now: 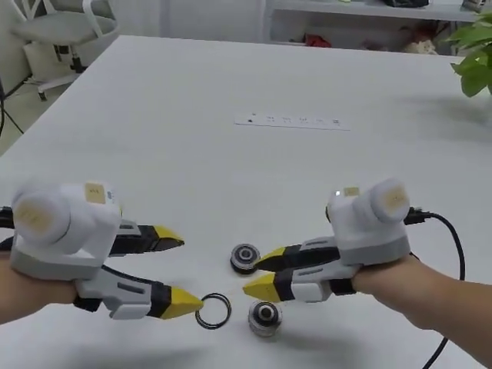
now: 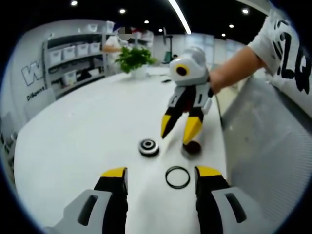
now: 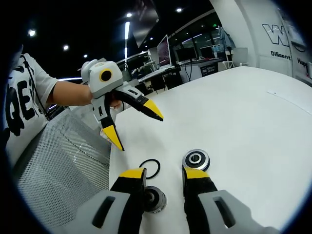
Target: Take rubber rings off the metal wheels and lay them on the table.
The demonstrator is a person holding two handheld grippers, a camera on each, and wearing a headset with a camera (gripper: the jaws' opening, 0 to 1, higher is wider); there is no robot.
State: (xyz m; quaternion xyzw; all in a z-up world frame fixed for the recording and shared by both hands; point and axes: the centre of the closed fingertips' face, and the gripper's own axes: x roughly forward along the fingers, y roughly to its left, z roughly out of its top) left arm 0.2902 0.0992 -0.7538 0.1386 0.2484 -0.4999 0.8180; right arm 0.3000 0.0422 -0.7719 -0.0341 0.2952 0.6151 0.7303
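Observation:
A loose black rubber ring (image 1: 213, 310) lies flat on the white table (image 1: 231, 154), just off the lower tip of my left gripper (image 1: 181, 270), which is wide open. The ring (image 2: 177, 177) shows between that gripper's tips (image 2: 162, 171). A metal wheel (image 1: 244, 257) with a dark rim stands beside the upper jaw of my right gripper (image 1: 252, 277), which is open and holds nothing. A second, silvery wheel (image 1: 264, 317) sits just below its lower jaw. From the right gripper (image 3: 164, 173), I see the ring (image 3: 149, 168), the dark-rimmed wheel (image 3: 196, 158) and the silvery wheel (image 3: 153, 199).
A flush socket strip (image 1: 292, 121) sits mid-table. A green plant (image 1: 473, 61) stands at the far right and an office chair (image 1: 65, 31) beyond the far left corner. The right gripper's black cable (image 1: 455, 246) trails right. A mesh chair back (image 2: 263, 146) is near the table's edge.

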